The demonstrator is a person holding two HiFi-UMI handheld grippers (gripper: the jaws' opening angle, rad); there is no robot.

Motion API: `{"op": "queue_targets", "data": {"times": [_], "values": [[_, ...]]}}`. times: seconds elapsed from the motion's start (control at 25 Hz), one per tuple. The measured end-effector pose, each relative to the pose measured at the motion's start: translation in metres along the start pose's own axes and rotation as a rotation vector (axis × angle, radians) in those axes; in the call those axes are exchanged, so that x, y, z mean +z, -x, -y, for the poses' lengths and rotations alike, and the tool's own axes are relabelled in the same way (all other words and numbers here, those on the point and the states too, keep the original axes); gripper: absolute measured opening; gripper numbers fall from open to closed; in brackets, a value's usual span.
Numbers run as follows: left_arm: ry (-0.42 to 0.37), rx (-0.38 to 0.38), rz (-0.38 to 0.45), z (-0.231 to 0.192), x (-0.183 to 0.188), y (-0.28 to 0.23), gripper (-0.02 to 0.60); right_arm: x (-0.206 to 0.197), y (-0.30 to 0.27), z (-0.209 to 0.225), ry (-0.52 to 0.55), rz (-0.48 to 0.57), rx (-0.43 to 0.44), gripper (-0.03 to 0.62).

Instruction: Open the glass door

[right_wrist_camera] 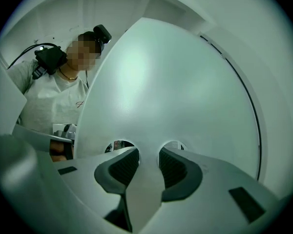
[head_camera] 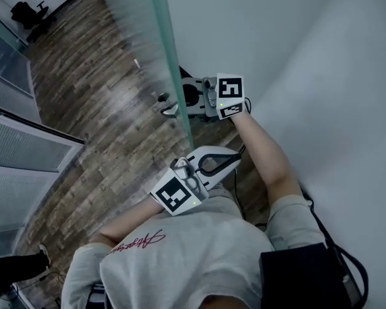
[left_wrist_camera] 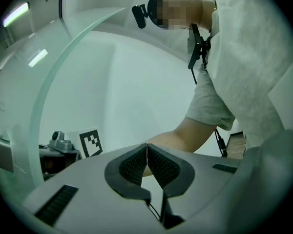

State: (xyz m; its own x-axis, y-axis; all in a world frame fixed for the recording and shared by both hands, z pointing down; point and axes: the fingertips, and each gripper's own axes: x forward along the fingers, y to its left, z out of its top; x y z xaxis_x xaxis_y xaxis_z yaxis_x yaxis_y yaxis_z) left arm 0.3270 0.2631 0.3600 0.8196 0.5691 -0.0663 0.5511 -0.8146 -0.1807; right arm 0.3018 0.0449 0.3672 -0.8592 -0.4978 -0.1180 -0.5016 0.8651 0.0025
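The frosted glass door stands ajar, and its green edge runs down the middle of the head view. A metal handle shows on its far face. My right gripper straddles the door's edge beside that handle. In the right gripper view its pads press on both faces of the pale pane. My left gripper hangs free just below the right forearm, on the near side of the door. It is shut with its pads touching and nothing between them. The door's curved edge shows in the left gripper view.
White walls close in on the right of the doorway. Beyond the door lie a wood-plank floor, a glass partition at the left and an office chair far off. A black pack hangs at my side.
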Motion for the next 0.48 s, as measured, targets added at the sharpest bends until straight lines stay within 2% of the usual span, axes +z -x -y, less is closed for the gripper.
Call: {"op": "queue_targets", "data": {"times": [0.16,0.28,0.36,0.48], "values": [[0.005,0.038,0.003,-0.004,0.008,-0.033,0.017,0.016,0.025,-0.001,0.015,-0.025,-0.035,0.132],[-0.002,0.111,0.025,-0.008,0.023,-0.052,0.017,0.027,0.037,-0.006,0.018,-0.027,-0.053,0.132],[0.024,0.169,0.04,-0.013,0.025,-0.062,0.017,0.029,0.045,-0.006,0.043,-0.063,-0.056,0.132],[0.0,0.216,0.042,-0.025,0.026,-0.09,0.017,0.03,0.072,0.001,0.068,-0.105,-0.047,0.132]]}}
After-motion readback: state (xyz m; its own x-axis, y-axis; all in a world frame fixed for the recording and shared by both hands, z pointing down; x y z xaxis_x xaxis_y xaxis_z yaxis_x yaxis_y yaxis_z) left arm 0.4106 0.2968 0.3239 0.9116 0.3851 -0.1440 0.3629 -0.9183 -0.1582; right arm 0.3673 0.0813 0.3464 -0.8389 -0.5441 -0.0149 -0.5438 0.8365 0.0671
